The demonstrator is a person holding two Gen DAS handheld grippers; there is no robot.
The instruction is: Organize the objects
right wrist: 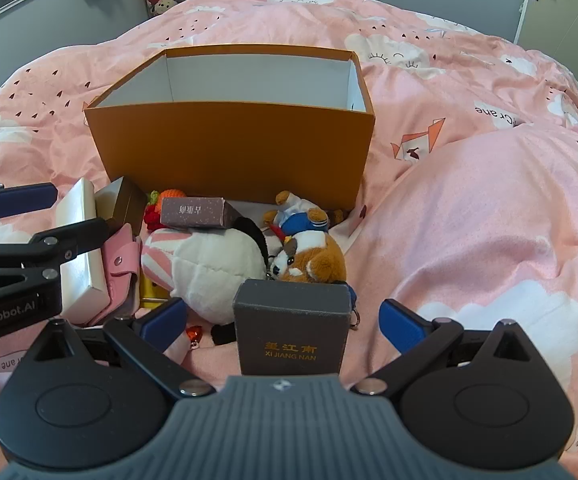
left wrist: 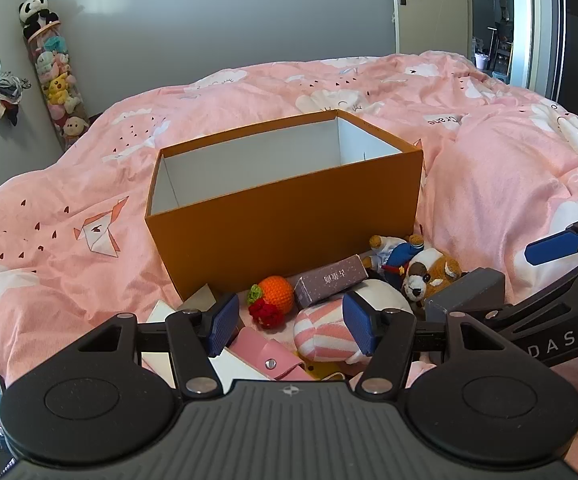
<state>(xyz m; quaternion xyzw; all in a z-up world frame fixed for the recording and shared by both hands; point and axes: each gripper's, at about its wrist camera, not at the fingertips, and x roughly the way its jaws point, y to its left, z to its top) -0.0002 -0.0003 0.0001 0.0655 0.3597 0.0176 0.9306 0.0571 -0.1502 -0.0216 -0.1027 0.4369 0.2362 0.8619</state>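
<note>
Toys and boxes lie heaped before our orange box (right wrist: 229, 148), apparently empty. Our right gripper (right wrist: 283, 322) straddles the grey box (right wrist: 291, 322), fingers wide; our left gripper (left wrist: 289, 322) hovers open over the striped plush (left wrist: 321, 334). Next, we judge: close, lift, drop in.

Both cameras sit low over the bed (left wrist: 489, 184), close to the toy pile, and look forward at the orange box (left wrist: 289, 216). The left view stands more to the left, the right one more right. Both share box (right wrist: 233, 148) and pile.
</note>
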